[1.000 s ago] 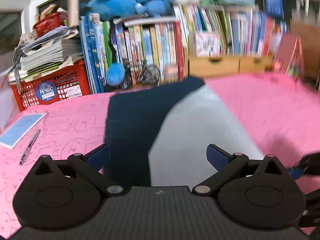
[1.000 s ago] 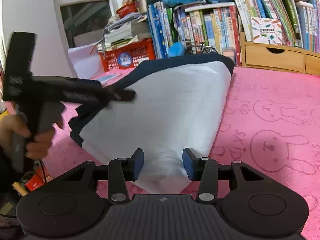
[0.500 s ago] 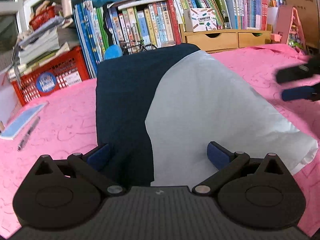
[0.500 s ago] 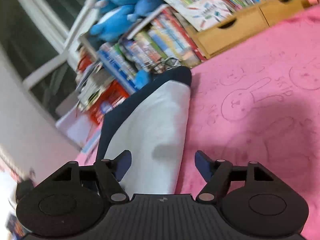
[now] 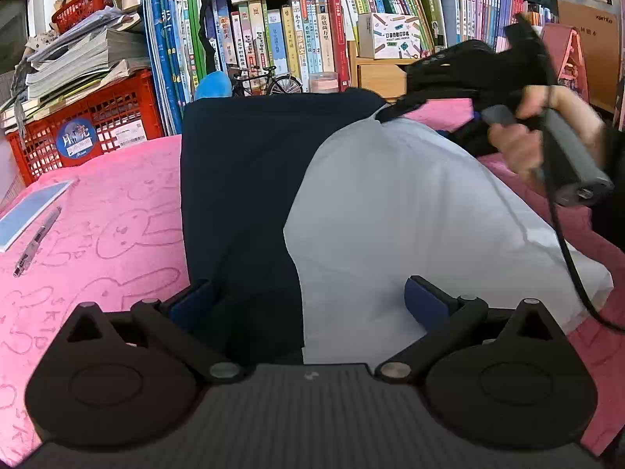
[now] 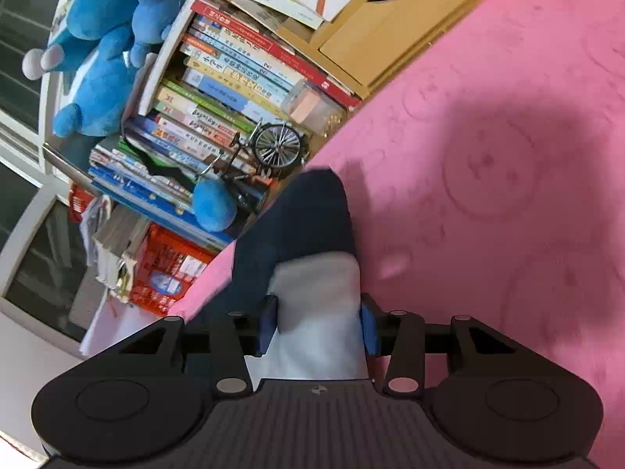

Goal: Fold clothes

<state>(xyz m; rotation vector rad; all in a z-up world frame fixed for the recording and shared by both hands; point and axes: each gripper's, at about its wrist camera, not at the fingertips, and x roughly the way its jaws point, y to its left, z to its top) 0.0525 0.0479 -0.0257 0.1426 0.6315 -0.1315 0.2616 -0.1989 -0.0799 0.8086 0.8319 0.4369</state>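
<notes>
A: Left wrist view checked. Found navy-and-white garment [image 5: 312,195] lying partly folded on pink bunny-print cloth [image 5: 109,234], far end close to row of books [image 5: 273,35]. Left gripper [image 5: 308,301] held low over near edge, jaws spread wide, navy part and white part both between pads, no pinch made.

B: Right wrist view compared. Right gripper [image 6: 318,324] found at far white corner, rolled hard to one side, jaws closing with white fabric between blue pads [image 6: 267,326]. Pads looked to be touching cloth on both sides. Judged as grip being taken, not yet proven firm.

A: Confirmed from left side: hand [image 5: 539,136] on right tool at upper right edge of garment, cable trailing across white panel.

B: Recommended for step in hand: completed closure first, full corner thickness taken, not top layer alone. Then near edge pinched by left tool across both colours.

A: Noted also: lift kept even on both sides, cable kept clear of fold line, pen [image 5: 37,240] and blue booklet [image 5: 33,211] left undisturbed.
</notes>
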